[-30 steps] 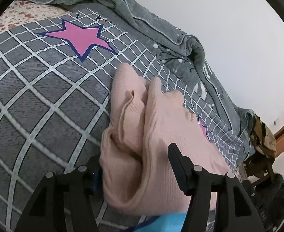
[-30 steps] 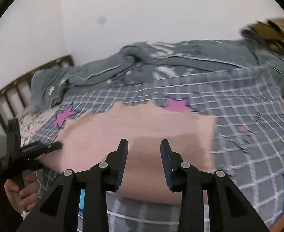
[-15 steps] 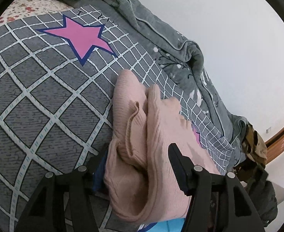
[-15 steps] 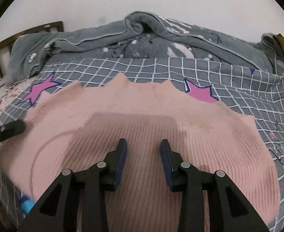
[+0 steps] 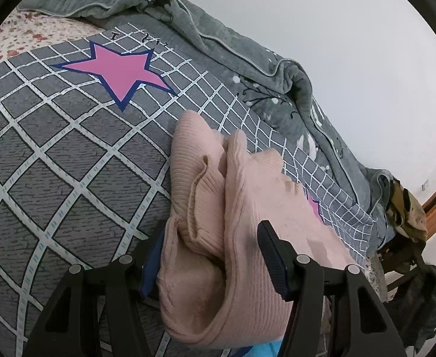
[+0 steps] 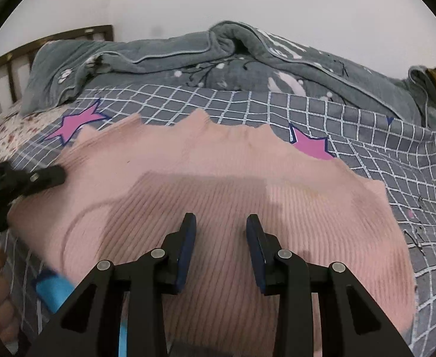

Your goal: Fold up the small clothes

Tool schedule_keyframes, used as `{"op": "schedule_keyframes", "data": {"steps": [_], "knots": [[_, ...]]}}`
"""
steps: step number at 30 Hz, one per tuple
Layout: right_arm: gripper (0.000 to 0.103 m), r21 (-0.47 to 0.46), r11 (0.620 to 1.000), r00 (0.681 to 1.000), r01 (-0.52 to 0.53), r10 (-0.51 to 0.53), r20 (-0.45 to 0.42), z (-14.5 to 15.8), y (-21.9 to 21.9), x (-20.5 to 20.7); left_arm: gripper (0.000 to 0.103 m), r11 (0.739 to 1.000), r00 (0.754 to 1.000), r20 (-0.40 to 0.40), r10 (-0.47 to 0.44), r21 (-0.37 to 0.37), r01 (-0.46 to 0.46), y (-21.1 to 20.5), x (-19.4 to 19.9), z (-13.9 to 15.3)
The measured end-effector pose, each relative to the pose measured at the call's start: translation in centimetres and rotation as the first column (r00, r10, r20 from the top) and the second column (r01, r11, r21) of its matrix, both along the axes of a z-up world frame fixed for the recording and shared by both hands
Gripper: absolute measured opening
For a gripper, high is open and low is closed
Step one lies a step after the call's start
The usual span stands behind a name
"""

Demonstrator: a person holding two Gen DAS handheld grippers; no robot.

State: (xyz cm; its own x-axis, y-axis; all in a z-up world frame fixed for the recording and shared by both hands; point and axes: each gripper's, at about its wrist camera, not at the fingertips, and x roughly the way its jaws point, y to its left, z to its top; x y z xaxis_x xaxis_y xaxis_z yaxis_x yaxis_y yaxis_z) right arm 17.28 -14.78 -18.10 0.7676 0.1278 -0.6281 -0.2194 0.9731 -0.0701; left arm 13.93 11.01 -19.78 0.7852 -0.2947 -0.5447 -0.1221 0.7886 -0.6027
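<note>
I see the left gripper [image 5: 215, 255] pinching a bunched edge of the pink ribbed sweater [image 6: 218, 184]; the right gripper [image 6: 220, 238] hangs spread above it, gripping nothing.

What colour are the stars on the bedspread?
Pink stars with dark blue outlines, clearest in the left wrist view.

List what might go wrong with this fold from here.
1. The left tongs hold a thick bunch of the pink knit garment; pulling could drag it into creases.
2. The right tongs are open above the cloth, so that side is unpinned.
3. The blue item underneath might get dragged along.
</note>
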Motion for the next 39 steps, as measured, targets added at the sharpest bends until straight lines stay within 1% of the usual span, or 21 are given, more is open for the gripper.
{"op": "schedule_keyframes", "data": {"steps": [3,5,6,8,10,11,12,14,16,17,20,22,23,27,30,31,33,35,37,38,39], "knots": [[0.035,-0.005,0.999,0.999,-0.033,0.033,0.001,0.0,-0.5,-1.7,0.053,1.0,1.0,0.004,0.013,0.017,-0.013,-0.3,0.1,0.1],[0.034,-0.01,0.998,0.998,-0.066,0.066,-0.009,-0.2,-1.0,-2.9,0.046,0.999,1.0,0.004,0.029,0.034,-0.029,-0.4,0.2,0.1],[0.034,-0.009,0.996,0.996,-0.085,0.085,-0.013,-0.3,-1.2,-3.5,0.045,0.998,0.999,0.004,0.036,0.042,-0.036,-0.5,0.2,0.1],[0.034,-0.002,0.992,0.992,-0.13,0.13,-0.005,-0.3,-1.9,-4.6,0.036,0.997,0.999,0.004,0.046,0.058,-0.047,-0.6,0.3,0.1],[0.034,0.03,0.986,0.986,-0.164,0.163,0.02,0.2,-3.0,-5.6,0.03,0.996,0.999,0.009,0.048,0.08,-0.048,-0.8,0.3,0.3],[0.034,0.05,0.984,0.985,-0.169,0.168,0.033,0.6,-3.6,-5.9,0.027,0.994,0.999,0.013,0.042,0.103,-0.043,-1.0,0.3,0.6],[0.034,0.073,0.983,0.985,-0.169,0.166,0.051,1.0,-4.5,-6.1,0.026,0.99,0.999,0.018,0.04,0.136,-0.042,-1.3,0.3,1.0],[0.034,0.109,0.983,0.986,-0.15,0.14,0.093,1.9,-6.6,-6.3,0.024,0.97,0.999,0.032,0.029,0.241,-0.036,-2.4,0.3,1.9],[0.035,0.138,0.984,0.988,-0.111,0.094,0.12,2.6,-9.0,-6.2,0.023,0.948,0.999,0.026,0.03,0.316,-0.037,-3.6,0.4,3.1],[0.035,0.155,0.984,0.99,-0.093,0.074,0.123,2.8,-9.9,-6.1,0.023,0.946,0.999,0.03,0.031,0.323,-0.039,-4.0,0.4,3.7],[0.035,0.214,0.977,0.994,-0.007,-0.017,0.112,3.3,-13.7,-5.3,0.022,0.956,0.999,0.05,0.021,0.293,-0.035,-5.0,0.5,6.2],[0.035,0.238,0.97,0.992,0.047,-0.073,0.101,3.4,-15.9,-4.7,0.022,0.961,0.998,0.064,-0.007,0.275,-0.011,-6.5,0.9,8.4],[0.035,0.248,0.966,0.991,0.069,-0.096,0.097,3.4,-16.9,-4.6,0.022,0.961,0.997,0.069,-0.02,0.278,0.0,-7.4,1.1,9.2],[0.035,0.321,0.935,0.979,0.153,-0.187,0.076,3.6,-21.2,-4.4,0.022,0.951,0.992,0.087,-0.096,0.302,0.066,-11.9,1.4,12.4],[0.035,0.364,0.911,0.971,0.194,-0.232,0.065,3.7,-23.7,-4.7,0.022,0.946,0.983,0.085,-0.164,0.297,0.132,-16.2,1.7,13.6],[0.035,0.372,0.906,0.969,0.201,-0.24,0.062,3.8,-24.3,-4.7,0.022,0.94,0.979,0.085,-0.186,0.306,0.152,-17.8,1.8,13.7],[0.035,0.392,0.893,0.964,0.22,-0.262,0.055,3.8,-25.6,-4.6,0.022,0.918,0.968,0.08,-0.237,0.344,0.196,-21.3,1.7,13.2],[0.035,0.408,0.883,0.96,0.234,-0.275,0.044,3.7,-26.6,-4.6,0.022,0.889,0.955,0.061,-0.29,0.388,0.245,-24.9,1.5,11.7],[0.035,0.419,0.876,0.96,0.24,-0.279,0.035,3.6,-27.3,-4.6,0.022,0.866,0.942,0.016,-0.334,0.4,0.3,-27.6,1.7,9.8],[0.035,0.423,0.873,0.959,0.242,-0.282,0.033,3.6,-27.6,-4.6,0.022,0.856,0.936,-0.019,-0.352,0.397,0.33,-28.8,1.9,8.5],[0.035,0.427,0.871,0.958,0.245,-0.285,0.032,3.6,-27.8,-4.7,0.022,0.85,0.932,-0.046,-0.36,0.395,0.348,-29.6,1.9,7.5]]}}
